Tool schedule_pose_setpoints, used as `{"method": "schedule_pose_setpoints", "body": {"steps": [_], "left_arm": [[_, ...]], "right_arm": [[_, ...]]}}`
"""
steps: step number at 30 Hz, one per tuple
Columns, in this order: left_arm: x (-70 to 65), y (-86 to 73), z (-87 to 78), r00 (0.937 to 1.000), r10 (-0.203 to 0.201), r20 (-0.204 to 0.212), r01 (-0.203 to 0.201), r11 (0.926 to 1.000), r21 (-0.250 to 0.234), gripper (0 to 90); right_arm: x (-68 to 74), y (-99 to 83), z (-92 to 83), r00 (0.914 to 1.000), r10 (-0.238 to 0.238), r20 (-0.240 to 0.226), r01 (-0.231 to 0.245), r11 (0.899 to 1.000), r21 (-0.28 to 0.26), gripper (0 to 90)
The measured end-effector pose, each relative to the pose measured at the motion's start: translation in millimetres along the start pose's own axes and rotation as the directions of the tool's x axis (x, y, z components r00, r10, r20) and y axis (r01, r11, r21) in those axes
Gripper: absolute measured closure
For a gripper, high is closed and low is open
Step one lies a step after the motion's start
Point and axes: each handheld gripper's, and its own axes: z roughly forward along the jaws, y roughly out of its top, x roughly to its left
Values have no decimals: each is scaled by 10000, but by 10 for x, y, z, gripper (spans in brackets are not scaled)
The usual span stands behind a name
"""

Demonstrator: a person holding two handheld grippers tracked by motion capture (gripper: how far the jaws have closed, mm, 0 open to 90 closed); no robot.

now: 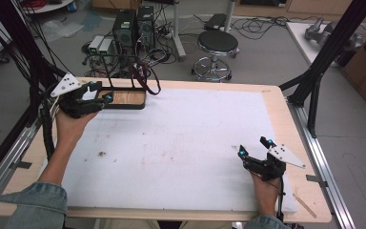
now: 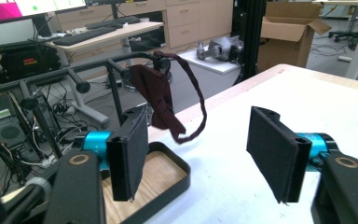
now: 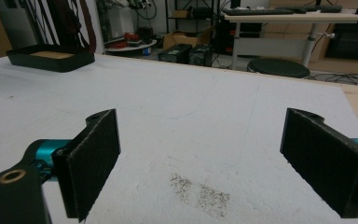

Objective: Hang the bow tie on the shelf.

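Resting on table [image 1: 181, 143]: black-rimmed tray [image 1: 124, 98], wood-floored, unfilled.

grippers: 2, left gripper [image 1: 95, 98] upper left, right gripper [image 1: 253, 151] lower right | black stand [image 1: 124, 98]: 1 | dark red band [image 1: 145, 78]: 1 | white mat [image 1: 181, 143]: 1 | stool [image 1: 218, 45]: 1, top centre

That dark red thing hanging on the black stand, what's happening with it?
A person holds a gripper in each hand at a white-topped table. The left gripper is open and sits right by the stand at the far left corner, facing the dark red band that hangs from its bar. It isn't touching the band. The right gripper is open too, empty, over the near right part of the table.
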Motion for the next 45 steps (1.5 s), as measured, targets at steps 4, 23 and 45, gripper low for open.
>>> {"method": "schedule_pose_setpoints", "body": {"steps": [4, 23, 45], "left_arm": [[-42, -40, -97, 10000, -84, 32, 84, 10000, -30, 349], [-348, -484, -430, 9997, -204, -152, 207, 9997, 150, 209], [-431, -993, -614, 9969, -576, -539, 626, 9934, 962, 180]], "right_arm": [[0, 0, 0, 10000, -4, 4, 4, 10000, 5, 110], [8, 0, -3, 9999, -79, 95, 79, 10000, 3, 110], [6, -1, -2, 9999, -105, 114, 105, 9999, 9, 110]]}}
